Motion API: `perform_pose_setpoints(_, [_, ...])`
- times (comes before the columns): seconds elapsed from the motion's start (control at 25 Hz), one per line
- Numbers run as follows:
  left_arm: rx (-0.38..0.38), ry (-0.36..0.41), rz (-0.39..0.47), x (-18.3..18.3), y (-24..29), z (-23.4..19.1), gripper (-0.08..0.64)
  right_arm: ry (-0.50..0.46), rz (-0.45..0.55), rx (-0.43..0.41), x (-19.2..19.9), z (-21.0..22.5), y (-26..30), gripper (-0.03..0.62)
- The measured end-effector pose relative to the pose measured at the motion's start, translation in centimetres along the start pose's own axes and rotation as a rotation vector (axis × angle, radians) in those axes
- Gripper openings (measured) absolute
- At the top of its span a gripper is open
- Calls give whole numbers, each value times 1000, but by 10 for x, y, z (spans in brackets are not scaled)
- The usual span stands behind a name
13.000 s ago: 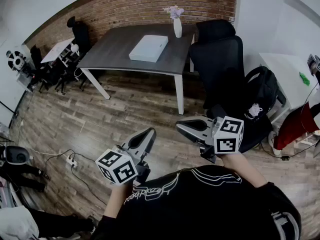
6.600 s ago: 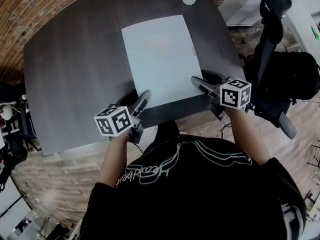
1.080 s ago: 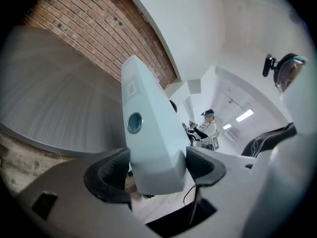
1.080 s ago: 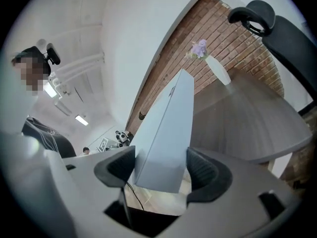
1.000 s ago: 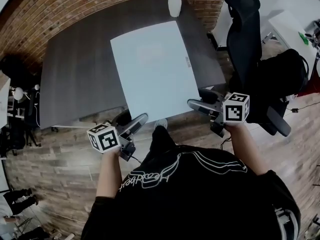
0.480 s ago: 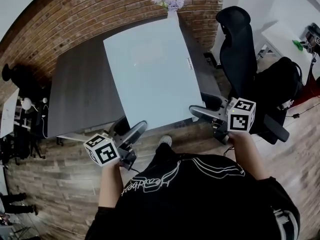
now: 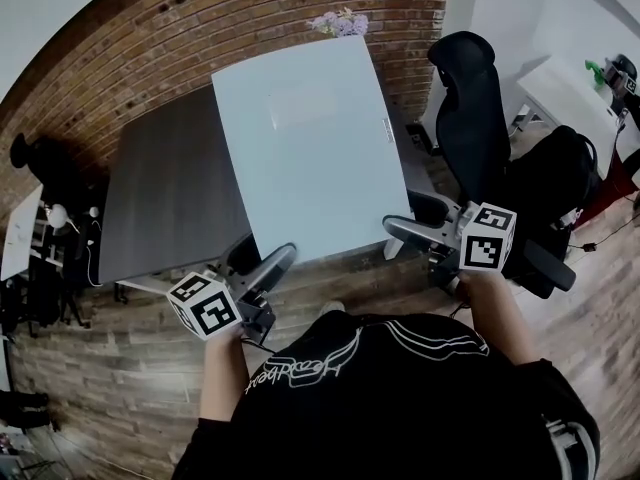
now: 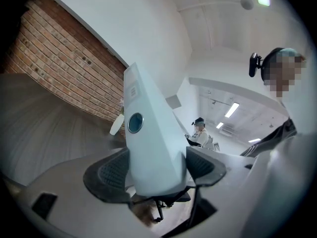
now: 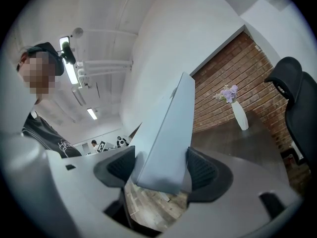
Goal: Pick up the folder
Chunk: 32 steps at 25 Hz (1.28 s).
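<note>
The folder (image 7: pixel 305 143) is a large pale blue-white box file, held up in the air above the dark grey table (image 7: pixel 165 198). My left gripper (image 7: pixel 262 268) is shut on its near left corner and my right gripper (image 7: pixel 405 230) is shut on its near right corner. In the left gripper view the folder's spine (image 8: pixel 148 133), with a round finger hole, stands clamped between both pads of the left gripper (image 8: pixel 156 170). The right gripper view shows the folder's edge (image 9: pixel 168 133) rising steeply from the right gripper (image 9: pixel 161 172).
A white vase with lilac flowers (image 7: pixel 340 23) stands at the table's far edge by the brick wall (image 7: pixel 200 28). A black office chair (image 7: pixel 480 108) is on the right. Wooden floor (image 7: pixel 110 368) lies below me. Other people stand far off in the room.
The folder has come off the table and risen, tilting up towards me. Both grippers have stayed shut on its near corners, and I have stepped back from the table.
</note>
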<state>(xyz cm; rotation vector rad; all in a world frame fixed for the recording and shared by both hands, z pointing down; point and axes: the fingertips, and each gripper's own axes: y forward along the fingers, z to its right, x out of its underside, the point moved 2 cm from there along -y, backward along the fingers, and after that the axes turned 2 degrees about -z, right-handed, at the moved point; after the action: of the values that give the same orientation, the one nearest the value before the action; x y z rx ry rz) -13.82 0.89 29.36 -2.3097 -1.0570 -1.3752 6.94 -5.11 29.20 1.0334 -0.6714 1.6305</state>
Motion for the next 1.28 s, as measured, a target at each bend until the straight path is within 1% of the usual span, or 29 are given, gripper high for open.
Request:
perform_pose_setpoints(0.28, [-7,11,-10,-3,0,1,356,10,3,3,2,0,0,291])
perform_pose_setpoints(0.76, [-7,-6,-16,-1,1,0,356,12,-7,12,2,0,-1,291])
perform_pose_setpoints(1.28, [-26,-20,-16,1,0,0,356,25,-19,5,4,3,1,291])
